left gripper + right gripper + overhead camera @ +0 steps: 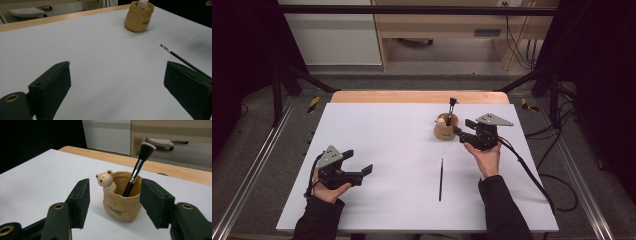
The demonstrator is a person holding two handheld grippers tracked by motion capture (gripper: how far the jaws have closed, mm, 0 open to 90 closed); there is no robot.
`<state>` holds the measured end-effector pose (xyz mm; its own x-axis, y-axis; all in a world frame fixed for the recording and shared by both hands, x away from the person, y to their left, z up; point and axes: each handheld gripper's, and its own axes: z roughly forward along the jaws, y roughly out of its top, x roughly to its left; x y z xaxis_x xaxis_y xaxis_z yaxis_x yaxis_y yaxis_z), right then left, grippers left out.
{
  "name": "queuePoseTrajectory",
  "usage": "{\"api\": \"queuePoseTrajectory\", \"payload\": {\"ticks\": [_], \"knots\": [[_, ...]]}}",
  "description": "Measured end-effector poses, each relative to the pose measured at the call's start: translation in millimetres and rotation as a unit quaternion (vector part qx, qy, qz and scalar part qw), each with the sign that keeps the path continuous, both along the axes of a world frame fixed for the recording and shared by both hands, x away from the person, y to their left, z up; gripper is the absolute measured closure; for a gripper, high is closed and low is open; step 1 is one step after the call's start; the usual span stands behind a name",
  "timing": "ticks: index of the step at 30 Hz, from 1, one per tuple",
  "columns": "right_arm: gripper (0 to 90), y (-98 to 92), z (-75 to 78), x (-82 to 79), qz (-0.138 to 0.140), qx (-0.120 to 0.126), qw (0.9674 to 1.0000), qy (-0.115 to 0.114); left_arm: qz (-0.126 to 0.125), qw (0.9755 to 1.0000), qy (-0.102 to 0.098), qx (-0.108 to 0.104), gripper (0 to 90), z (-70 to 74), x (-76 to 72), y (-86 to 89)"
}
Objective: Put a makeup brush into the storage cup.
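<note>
A tan pot [444,131] with a small bear figure [105,180] on its rim stands at the back middle of the white table [387,150]. A black-handled makeup brush [140,162] stands upright in the pot [121,201]. My right gripper [463,127] is just right of the pot, open, its jaws framing the pot without touching it. A thin black brush [441,179] lies flat on the table, nearer the person. My left gripper [359,161] rests at the front left, open and holding nothing, with the thin brush [180,58] and the pot [139,18] farther off.
The white surface lies on a wooden table whose far edge [419,96] shows behind it. Black frame posts [277,95] stand at both sides. A cable [532,175] trails from the right gripper over the table's right edge.
</note>
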<state>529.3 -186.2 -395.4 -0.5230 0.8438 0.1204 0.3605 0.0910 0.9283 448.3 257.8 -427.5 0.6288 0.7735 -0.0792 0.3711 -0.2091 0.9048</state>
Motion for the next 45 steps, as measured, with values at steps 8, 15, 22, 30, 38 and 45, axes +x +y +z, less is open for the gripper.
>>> {"api": "queuePoseTrajectory", "payload": {"ticks": [8,15,22,30,38,45], "knots": [[33.2,-8.0,6.8,-19.5,-0.001,0.014,0.9998,-0.01,-0.001,1.0,-0.001,0.0,6.4,0.8,-0.4,0.3],[23.8,-20.3,6.2,-38.4,0.009,0.011,0.9997,-0.018,-0.001,1.0,0.0,0.0,6.4,1.1,-0.6,0.7],[17.0,-28.8,4.2,-52.6,0.015,0.013,0.9997,-0.016,0.0,1.0,0.0,-0.001,6.2,1.4,-1.0,1.0],[10.5,-36.8,-5.9,-68.5,0.015,-0.003,0.9998,-0.008,0.003,1.0,-0.002,-0.004,6.2,2.7,-1.5,2.6],[8.6,-44.5,-13.7,-80.5,0.024,-0.006,0.9997,-0.002,0.004,1.0,-0.003,-0.004,6.1,2.9,-2.0,3.3],[6.7,-49.6,-20.8,-90.5,0.019,-0.005,0.9998,0.004,0.008,0.9999,-0.004,-0.008,6.2,3.0,-1.9,5.3]]}}
